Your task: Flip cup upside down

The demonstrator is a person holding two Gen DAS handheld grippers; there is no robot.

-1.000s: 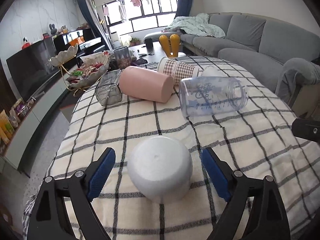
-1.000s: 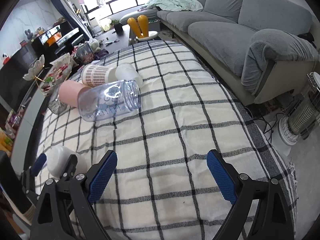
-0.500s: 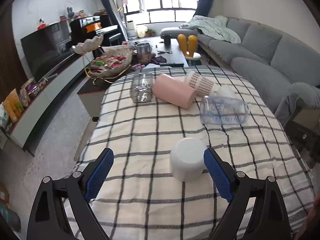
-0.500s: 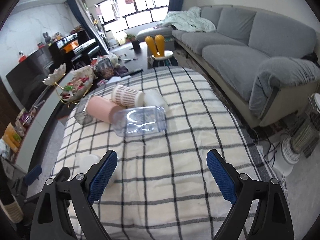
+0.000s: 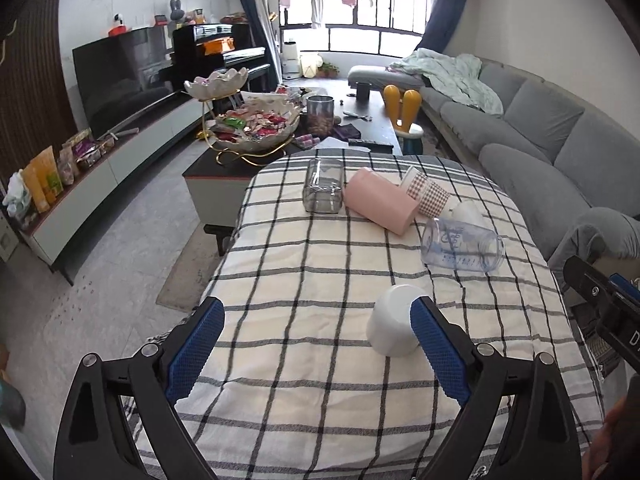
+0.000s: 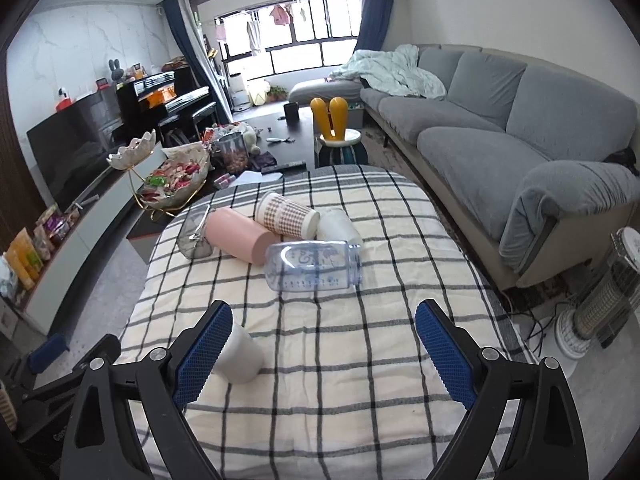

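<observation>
White cup point(image 5: 394, 326); pink cup point(image 5: 380, 206); checked cup point(image 5: 429, 197) brownish, perhaps; black-gridded cream tablecloth point(image 5: 304, 264).

I see a counter point(image 5: 304, 264) draped in a cream cloth with black checks. Near me a white cup point(image 5: 394, 326) stands mouth down on it. Farther back lie a clear bottle point(image 5: 462, 249) on its side, a pink cup point(image 5: 380, 206) and a checked cup point(image 5: 428, 197) — both tipped over, touching — a small white cup point(image 6: 338, 226) and a clear grey container point(image 5: 323, 191).
</observation>
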